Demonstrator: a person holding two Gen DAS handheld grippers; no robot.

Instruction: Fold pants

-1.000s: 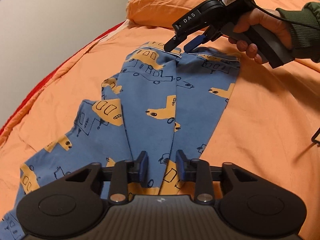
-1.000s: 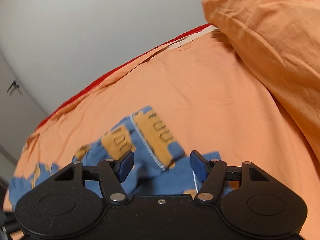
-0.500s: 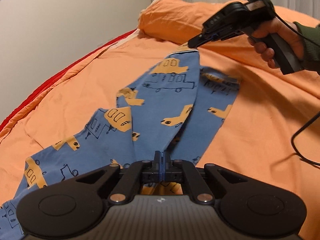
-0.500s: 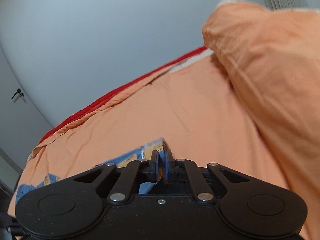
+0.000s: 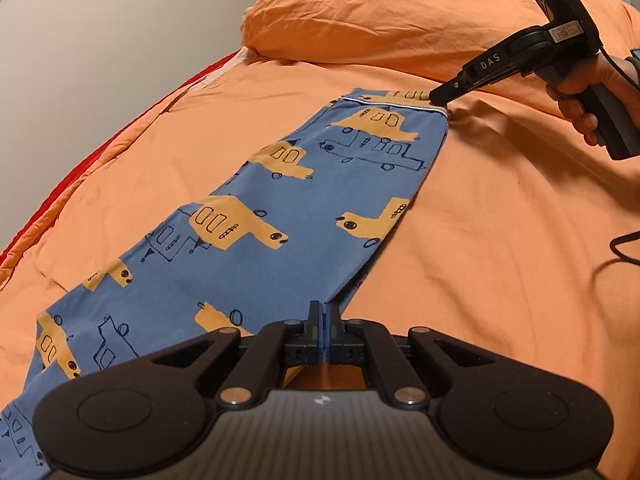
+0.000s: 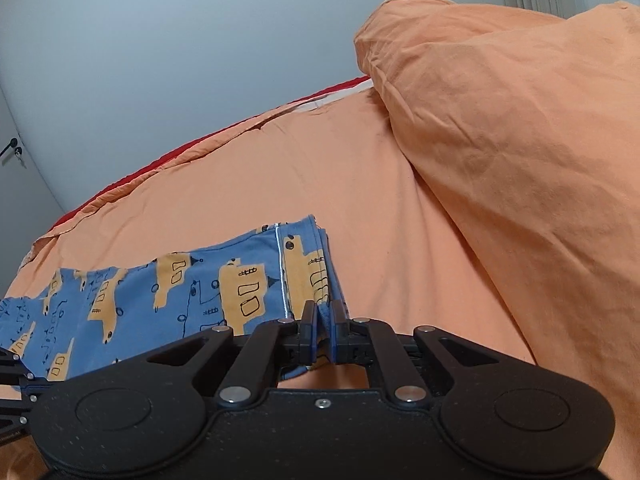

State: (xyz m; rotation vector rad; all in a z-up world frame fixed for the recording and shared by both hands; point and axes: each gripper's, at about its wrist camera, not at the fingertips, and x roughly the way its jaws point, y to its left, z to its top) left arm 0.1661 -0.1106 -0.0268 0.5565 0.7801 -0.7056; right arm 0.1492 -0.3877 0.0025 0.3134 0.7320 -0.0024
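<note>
I'm pinching the pants [image 5: 304, 216] lengthwise: right gripper [image 6: 323, 320] clamping the waistband (far end), left gripper [image 5: 324, 316] clamping mid-leg fabric.

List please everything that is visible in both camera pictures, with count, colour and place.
pants: one, blue with orange vehicle prints, folded lengthwise on the bed, pinched at both ends.
bed cover: one, orange, under the pants.
pillow: one, orange, at the head of the bed.
red edge: one, red, along the bed's far side by the wall.
wall: grey-white, behind the bed.
cable: one, black, at the right edge.
left hand-held gripper: black, shut on the pants near the crotch.
right hand-held gripper: black, shut on the waistband corner.
hand: one, holding the right gripper's handle.
</note>
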